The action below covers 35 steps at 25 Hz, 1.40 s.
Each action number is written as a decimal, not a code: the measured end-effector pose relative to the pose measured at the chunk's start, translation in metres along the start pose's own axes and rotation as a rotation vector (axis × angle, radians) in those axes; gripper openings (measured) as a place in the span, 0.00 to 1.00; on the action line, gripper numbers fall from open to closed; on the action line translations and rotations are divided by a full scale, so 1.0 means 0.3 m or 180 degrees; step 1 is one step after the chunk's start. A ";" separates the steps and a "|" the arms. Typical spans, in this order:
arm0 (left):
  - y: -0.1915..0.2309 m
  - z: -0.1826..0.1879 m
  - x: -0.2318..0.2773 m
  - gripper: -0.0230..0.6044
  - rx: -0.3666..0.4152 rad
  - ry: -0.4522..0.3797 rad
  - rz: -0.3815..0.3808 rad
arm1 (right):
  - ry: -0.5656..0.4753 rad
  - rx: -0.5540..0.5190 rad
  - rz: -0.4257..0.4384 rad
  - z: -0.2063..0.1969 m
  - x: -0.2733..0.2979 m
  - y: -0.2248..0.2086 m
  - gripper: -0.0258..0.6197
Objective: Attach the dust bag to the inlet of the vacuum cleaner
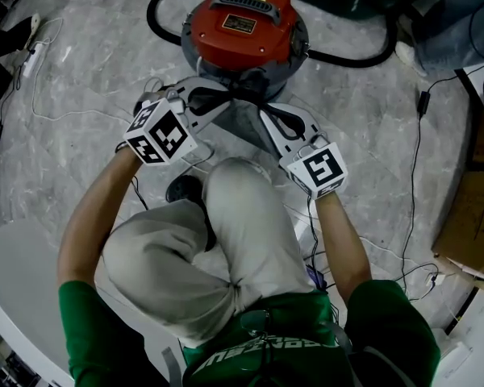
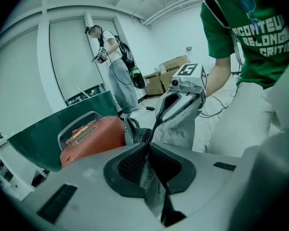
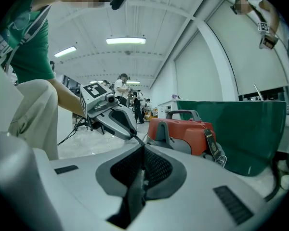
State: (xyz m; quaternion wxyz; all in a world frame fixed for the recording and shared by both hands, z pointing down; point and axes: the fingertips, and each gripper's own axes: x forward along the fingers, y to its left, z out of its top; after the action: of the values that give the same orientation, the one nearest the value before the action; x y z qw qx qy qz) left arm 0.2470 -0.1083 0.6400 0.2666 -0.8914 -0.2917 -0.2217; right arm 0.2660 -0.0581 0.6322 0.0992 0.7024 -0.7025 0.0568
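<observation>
The red vacuum cleaner [image 1: 244, 24] stands on the floor ahead of me. The grey dust bag [image 1: 246, 129] hangs just in front of it, stretched between both grippers. My left gripper [image 1: 228, 101] is shut on the bag's left edge, and the fabric [image 2: 149, 177] shows pinched between its pads. My right gripper [image 1: 263, 113] is shut on the bag's right edge [image 3: 136, 189]. In the left gripper view the bag [image 2: 180, 126] hangs beside the vacuum's dark inlet [image 2: 137, 134]. The bag's opening is hidden.
A black hose [image 1: 351, 56] loops behind the vacuum. Cables [image 1: 64, 111] trail across the marble floor. My bent knee [image 1: 242, 208] is close under the grippers. A cardboard box [image 1: 476, 216] sits at the right. A green panel [image 3: 241, 129] stands behind the vacuum, and another person [image 2: 113, 66] stands farther off.
</observation>
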 end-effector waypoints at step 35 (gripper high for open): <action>0.176 0.062 0.161 0.08 0.0031 -0.0035 0.0186 | 0.0072 -0.0183 -0.0066 0.010 0.034 -0.284 0.08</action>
State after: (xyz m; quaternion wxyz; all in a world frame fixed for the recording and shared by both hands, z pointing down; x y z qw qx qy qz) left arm 0.3205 -0.1140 0.6341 0.2758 -0.8995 -0.2680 -0.2076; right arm 0.3510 -0.0694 0.6265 0.1279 0.7059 -0.6953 0.0434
